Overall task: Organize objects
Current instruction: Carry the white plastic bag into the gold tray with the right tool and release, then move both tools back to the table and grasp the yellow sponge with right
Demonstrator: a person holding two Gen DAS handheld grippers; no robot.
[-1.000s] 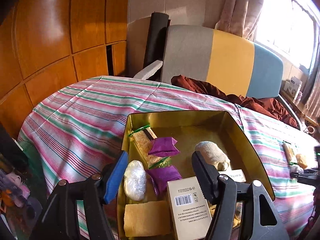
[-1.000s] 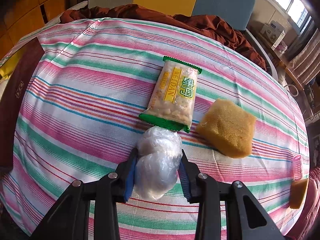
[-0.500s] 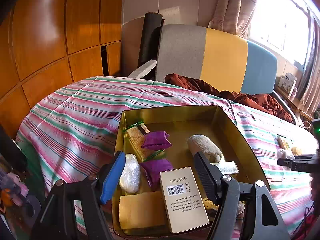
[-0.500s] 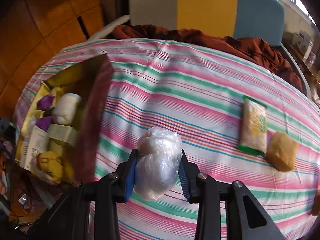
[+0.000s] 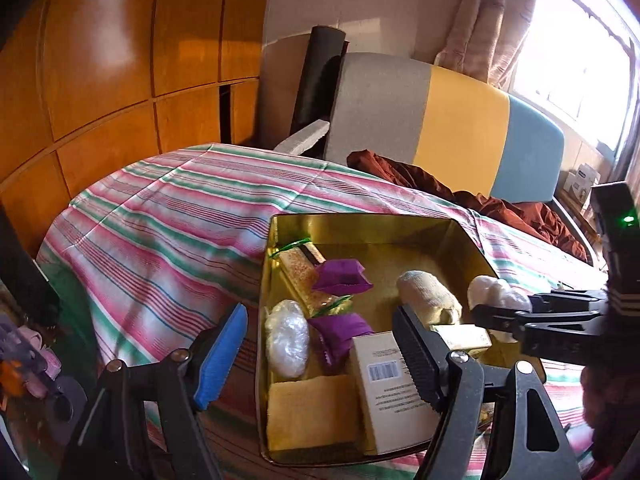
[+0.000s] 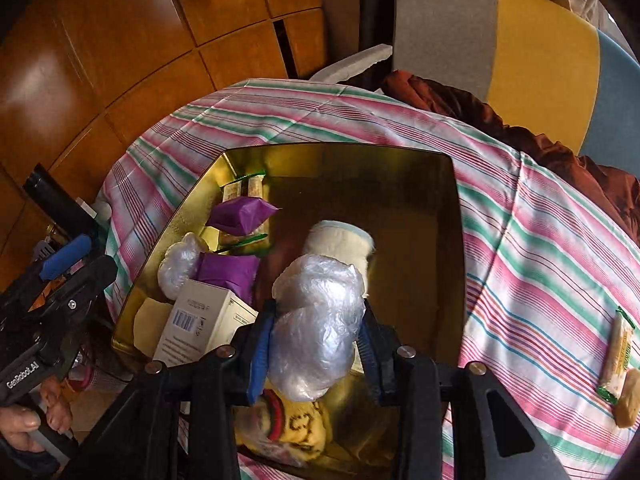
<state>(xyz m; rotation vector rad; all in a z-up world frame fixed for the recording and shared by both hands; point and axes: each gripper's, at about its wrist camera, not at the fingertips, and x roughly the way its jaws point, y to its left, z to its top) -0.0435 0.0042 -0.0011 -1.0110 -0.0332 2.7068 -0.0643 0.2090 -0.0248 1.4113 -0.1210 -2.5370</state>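
My right gripper (image 6: 316, 344) is shut on a clear plastic-wrapped bundle (image 6: 316, 320) and holds it above the near right part of a gold tin box (image 6: 456, 216). The bundle also shows in the left wrist view (image 5: 494, 294) over the box's right rim. The box (image 5: 360, 226) holds a second plastic bundle (image 5: 286, 338), purple packets (image 5: 342, 276), a white carton (image 5: 386, 386), a rolled cloth (image 5: 428, 292), a sponge (image 5: 310, 410) and a snack bar. My left gripper (image 5: 316, 348) is open and empty, straddling the box's near left corner.
The box sits on a striped tablecloth (image 6: 540, 240). A green snack packet (image 6: 618, 354) and a yellow sponge (image 6: 628, 398) lie at the cloth's right edge. A multicoloured sofa (image 5: 460, 120) with a brown cloth stands behind. Wooden panels are to the left.
My right gripper has carried the plastic bundle leftward from the cloth to above the gold box. The left gripper stayed open near the box's near left corner.
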